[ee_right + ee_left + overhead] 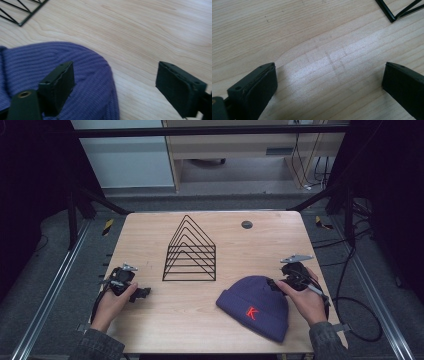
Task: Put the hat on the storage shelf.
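High view: purple beanie [256,304] flat on table [200,320], near right, right gripper [275,286] at its top edge.

Right gripper view: jaws spread wide, one over the knit [82,75], one over bare wood — judged lined up to pinch the edge. Left gripper [141,293], jaws likewise apart and empty, waits near the wire rack [190,251], which stands centre, clear of the hat.

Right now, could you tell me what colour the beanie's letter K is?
Red, clearest in the high view: letter K.
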A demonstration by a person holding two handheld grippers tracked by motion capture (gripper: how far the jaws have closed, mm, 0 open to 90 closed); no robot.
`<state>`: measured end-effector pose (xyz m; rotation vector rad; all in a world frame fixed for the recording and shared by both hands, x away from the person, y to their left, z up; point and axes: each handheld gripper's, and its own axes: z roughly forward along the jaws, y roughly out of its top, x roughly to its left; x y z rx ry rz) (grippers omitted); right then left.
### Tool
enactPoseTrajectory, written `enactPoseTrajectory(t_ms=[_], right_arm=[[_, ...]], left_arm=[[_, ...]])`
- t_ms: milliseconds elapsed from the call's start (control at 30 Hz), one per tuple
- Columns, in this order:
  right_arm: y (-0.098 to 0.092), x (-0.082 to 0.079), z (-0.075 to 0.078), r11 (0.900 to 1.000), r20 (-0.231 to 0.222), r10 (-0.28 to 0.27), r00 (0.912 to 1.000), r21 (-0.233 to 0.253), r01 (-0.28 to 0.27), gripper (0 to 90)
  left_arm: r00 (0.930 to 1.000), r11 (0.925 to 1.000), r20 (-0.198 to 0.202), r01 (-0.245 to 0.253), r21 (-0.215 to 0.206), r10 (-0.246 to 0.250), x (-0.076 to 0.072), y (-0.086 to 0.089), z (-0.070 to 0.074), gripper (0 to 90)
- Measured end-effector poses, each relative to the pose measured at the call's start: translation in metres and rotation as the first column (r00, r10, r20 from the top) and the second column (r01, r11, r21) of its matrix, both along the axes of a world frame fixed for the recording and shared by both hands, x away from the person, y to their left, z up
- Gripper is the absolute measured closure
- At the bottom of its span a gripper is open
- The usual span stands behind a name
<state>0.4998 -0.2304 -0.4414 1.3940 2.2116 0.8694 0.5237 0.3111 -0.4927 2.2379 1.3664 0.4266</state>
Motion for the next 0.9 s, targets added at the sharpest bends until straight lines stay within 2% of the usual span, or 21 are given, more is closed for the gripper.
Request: enactPoseTrajectory(t_ms=[100, 133, 200, 467, 600, 900], right_arm=[[0.005, 0.01, 0.004, 1.0, -0.044, 0.031, 0.9986, 0.001, -0.031, 21.9], [0.008, 0.015, 0.004, 0.999, -0.061, 0.043, 0.9972, -0.004, -0.043, 25.7], [0.01, 0.021, 0.002, 0.999, -0.077, 0.05, 0.9958, -0.002, -0.051, 28.3], [0.022, 0.029, -0.006, 0.996, -0.104, 0.09, 0.9905, -0.005, -0.091, 40.4], [0.024, 0.029, -0.008, 0.995, -0.115, 0.098, 0.9885, -0.005, -0.099, 42.0], [0.018, 0.025, -0.019, 0.997, -0.136, 0.076, 0.9877, 0.007, -0.076, 42.8]], left_arm=[[1.0, 1.0, 0.0, 0.001, 0.0, -0.001, 0.0, 0.0, 0.0, 0.0], [1.0, 1.0, 0.0, 0.002, 0.001, -0.002, 0.0, 0.0, 0.0, 0.0], [1.0, 1.0, 0.002, 0.002, 0.001, -0.002, 0.0, 0.0, 0.0, 0.0], [1.0, 1.0, -0.001, 0.004, -0.001, -0.004, 0.001, 0.0, 0.0, 0.0], [1.0, 1.0, -0.001, 0.005, -0.001, -0.005, 0.001, 0.0, 0.0, 0.0], [1.0, 1.0, -0.005, 0.006, 0.0, -0.006, 0.001, 0.0, 0.0, 0.0]])
